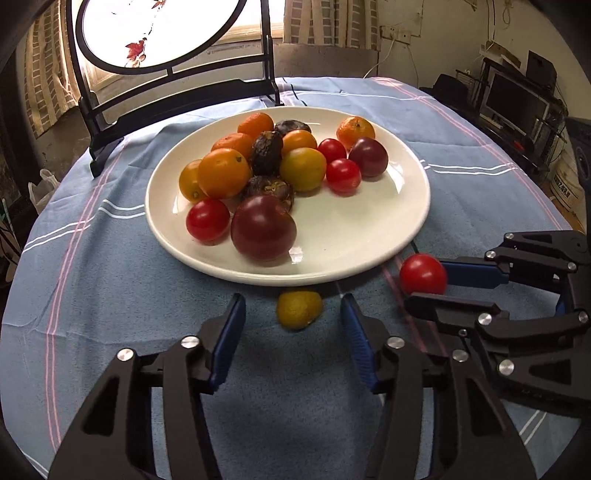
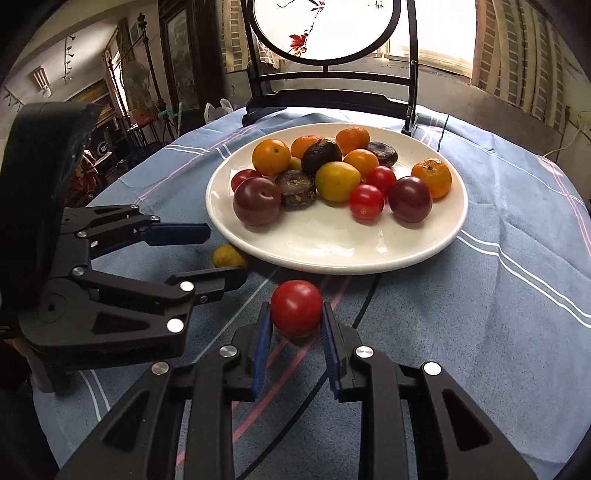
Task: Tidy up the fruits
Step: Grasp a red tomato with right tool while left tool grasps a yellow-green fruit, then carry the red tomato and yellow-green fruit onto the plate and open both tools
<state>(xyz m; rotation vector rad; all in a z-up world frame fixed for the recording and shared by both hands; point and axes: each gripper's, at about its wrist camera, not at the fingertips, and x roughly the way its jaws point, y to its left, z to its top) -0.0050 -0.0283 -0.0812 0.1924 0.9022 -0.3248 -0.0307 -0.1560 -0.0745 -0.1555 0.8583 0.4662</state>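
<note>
The right wrist view shows the right gripper [image 2: 296, 314] closed on a red tomato [image 2: 296, 307], its 2 blue pads pressing the fruit's sides just above the blue striped tablecloth [image 2: 498, 295]. From the left wrist view the same tomato [image 1: 423, 274] appears only side-on between the right gripper's fingers [image 1: 424, 286], and the contact is harder to judge there.

The left wrist view shows the left gripper [image 1: 293, 310] with its jaws apart around a small yellow fruit [image 1: 299, 309], a clear gap on each side and neither pad touching it. The fruit lies on the cloth just beside the near rim of the white plate [image 1: 388, 258]. In the right wrist view that fruit [image 2: 228, 256] is half hidden behind the left gripper's lower finger, and the gaps cannot be seen.

The yellow fruit looks slightly oval, its long axis running roughly across the left gripper's opening, though blur makes this uncertain. The tomato is round, with no stem end visible.

The plate carries about 14 fruits: oranges, red tomatoes, dark plums and wrinkled brown ones. A round framed screen [image 2: 325, 29] stands behind it.
</note>
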